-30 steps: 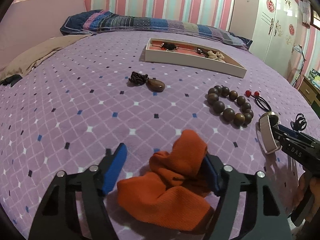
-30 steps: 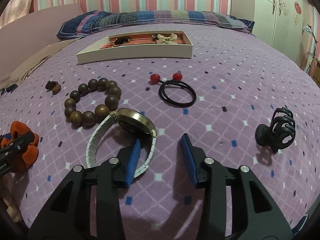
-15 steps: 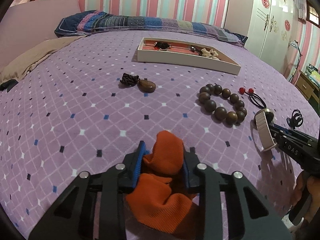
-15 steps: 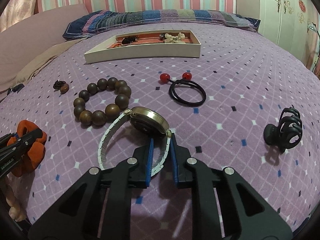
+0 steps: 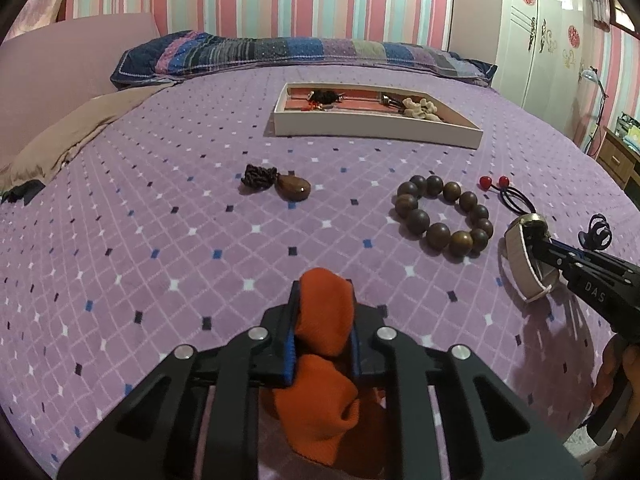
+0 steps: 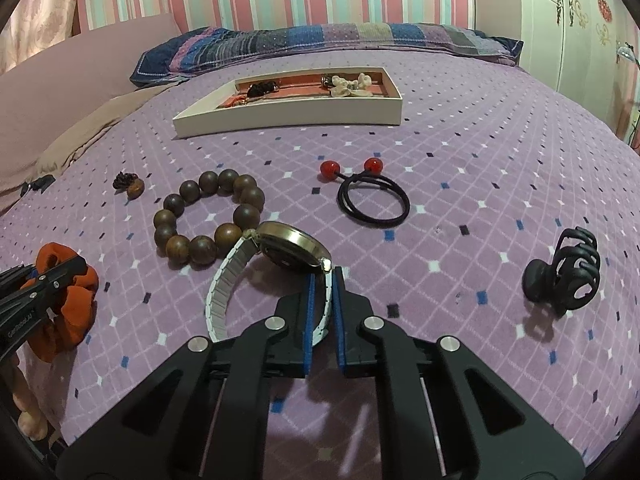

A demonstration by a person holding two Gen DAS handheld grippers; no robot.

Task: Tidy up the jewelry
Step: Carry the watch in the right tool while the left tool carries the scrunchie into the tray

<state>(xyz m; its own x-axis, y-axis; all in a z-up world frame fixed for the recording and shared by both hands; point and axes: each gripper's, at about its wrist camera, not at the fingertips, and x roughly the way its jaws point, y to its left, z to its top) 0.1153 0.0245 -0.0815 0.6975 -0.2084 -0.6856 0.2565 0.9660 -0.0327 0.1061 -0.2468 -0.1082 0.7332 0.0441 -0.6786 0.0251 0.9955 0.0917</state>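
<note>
My left gripper [image 5: 324, 328] sits low over the purple bedspread [image 5: 160, 240], its blue-padded fingers clenched on an orange scrunchie [image 5: 326, 320]; one fold bulges up between the pads and the rest hangs crumpled beneath the frame. My right gripper [image 6: 323, 304] is also low and level, fingers pinched on the white band of the wristwatch [image 6: 294, 246], whose round metal-rimmed case tilts up just ahead of the tips. From the right wrist camera I see the wooden bead bracelet [image 6: 208, 216] touching or nearly touching the watch band on its left, a black hair tie with two red beads [image 6: 372, 198] a little farther ahead, and a black claw clip [image 6: 564, 276] well apart to the right. A brown pendant on a knotted cord [image 5: 284, 186] lies ahead of my left gripper. The white tray [image 5: 376, 126] stands farther up the bed, near the striped pillow [image 5: 280, 52], already holding a dark piece and a pale beaded one. Bracelet and hair tie lie between the right gripper and the tray.
</note>
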